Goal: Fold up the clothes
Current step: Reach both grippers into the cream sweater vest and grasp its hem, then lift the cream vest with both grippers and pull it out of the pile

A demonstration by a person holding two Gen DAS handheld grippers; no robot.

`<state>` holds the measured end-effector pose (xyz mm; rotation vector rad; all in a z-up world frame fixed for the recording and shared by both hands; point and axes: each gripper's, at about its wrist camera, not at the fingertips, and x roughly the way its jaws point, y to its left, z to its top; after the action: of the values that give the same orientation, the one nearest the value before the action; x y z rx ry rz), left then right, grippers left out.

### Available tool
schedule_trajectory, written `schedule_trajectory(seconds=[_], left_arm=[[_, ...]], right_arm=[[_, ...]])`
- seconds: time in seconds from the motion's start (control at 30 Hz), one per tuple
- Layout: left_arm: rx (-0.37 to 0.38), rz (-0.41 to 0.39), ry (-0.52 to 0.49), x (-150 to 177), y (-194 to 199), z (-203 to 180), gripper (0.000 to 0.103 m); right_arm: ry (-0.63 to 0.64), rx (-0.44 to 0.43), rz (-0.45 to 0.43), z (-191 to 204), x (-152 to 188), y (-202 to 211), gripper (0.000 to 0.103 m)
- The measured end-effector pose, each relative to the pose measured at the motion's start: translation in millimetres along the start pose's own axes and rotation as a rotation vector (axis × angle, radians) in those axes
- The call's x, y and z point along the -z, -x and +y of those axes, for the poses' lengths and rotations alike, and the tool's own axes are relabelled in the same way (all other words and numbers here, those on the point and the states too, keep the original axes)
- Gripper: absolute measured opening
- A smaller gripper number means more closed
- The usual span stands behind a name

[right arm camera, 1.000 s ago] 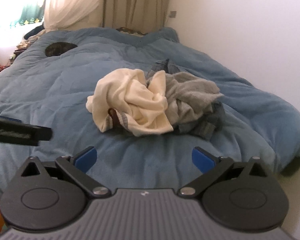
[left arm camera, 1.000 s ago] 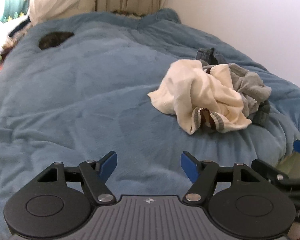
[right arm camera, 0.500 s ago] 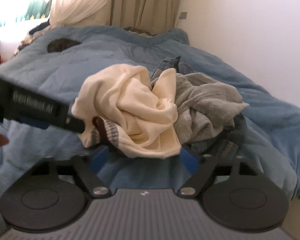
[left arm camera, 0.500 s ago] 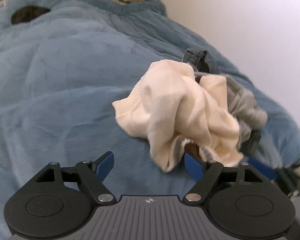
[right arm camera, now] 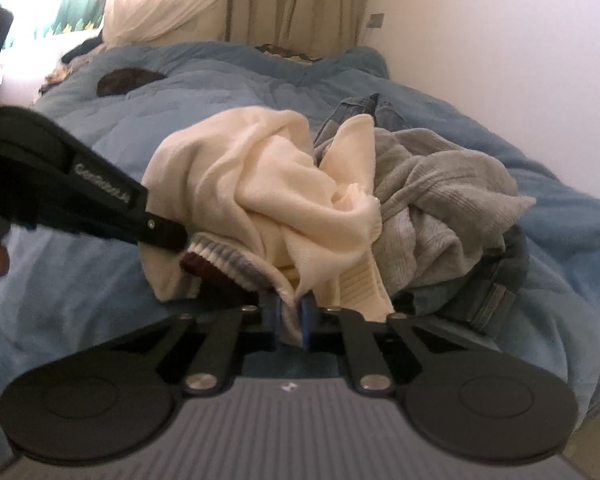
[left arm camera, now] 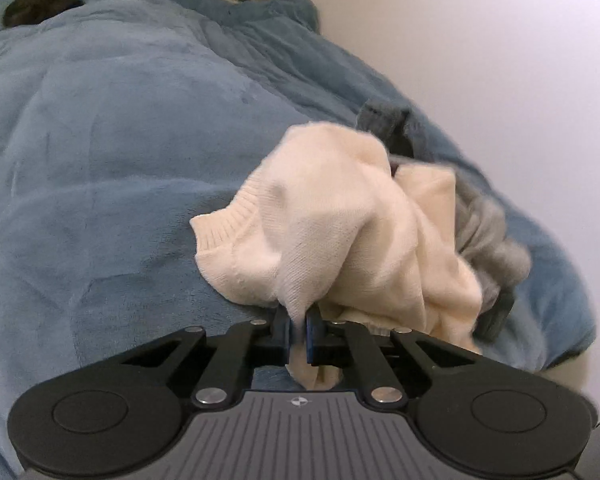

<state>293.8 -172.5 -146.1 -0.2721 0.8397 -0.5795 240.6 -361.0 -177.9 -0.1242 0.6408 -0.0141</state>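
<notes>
1. Bed point(left arm camera: 100, 140): blue duvet carries a crumpled heap of clothes near its right edge
2. Heap: cream sweater point(left arm camera: 340, 216) on top, grey knit point(right arm camera: 440, 200) and jeans point(right arm camera: 496, 300) beside and under it, none folded
3. Left gripper point(left arm camera: 298, 336) and right gripper point(right arm camera: 290, 320), spread apart a second ago, now both pinch sweater cloth, so in my judgement lifting it free to spread comes next

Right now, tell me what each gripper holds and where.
Both hold the cream sweater: left gripper pinches its near edge, right gripper another near fold.
</notes>
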Motion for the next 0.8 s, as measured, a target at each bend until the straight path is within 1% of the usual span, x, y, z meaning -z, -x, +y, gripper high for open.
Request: schedule_trajectory(seconds=[0.07,0.17,0.27,0.37,0.43,0.53,0.7,0.8], left_arm=[[0.011,-0.014,0.018,-0.6,2.0,2.7,0.006],[-0.017,-0.053,0.045,-0.7,20.4,13.0,0.006],[-0.053,-0.094,0.061,-2.5,47.1,25.8,0.005],[-0.089,-0.144,0.072,-1.4,79.0,38.4,0.005],[-0.13,-0.175,0.08,1.5,100.1,51.7,0.005],[-0.191,-0.208,0.119,10.9,135.2,76.6,0.004],[-0.29,-0.257,0.199,31.9,189.0,124.1,0.003],[-0.336,-0.292,0.249,48.0,220.1,147.3,0.003]], right_arm=[[-0.029,-0.021,0.0,-3.6,-3.5,0.2,0.009],[-0.044,-0.064,-0.01,-0.7,-10.0,7.2,0.009],[-0.037,-0.113,-0.028,12.4,-18.6,16.8,0.009],[-0.037,-0.186,-0.045,31.6,-26.2,30.9,0.008],[-0.021,-0.239,-0.058,50.7,-30.1,42.4,0.008],[0.018,-0.316,-0.074,85.6,-35.0,56.1,0.008],[0.067,-0.447,-0.063,150.7,-33.2,78.7,0.008],[0.116,-0.506,-0.06,194.2,-28.8,99.1,0.008]])
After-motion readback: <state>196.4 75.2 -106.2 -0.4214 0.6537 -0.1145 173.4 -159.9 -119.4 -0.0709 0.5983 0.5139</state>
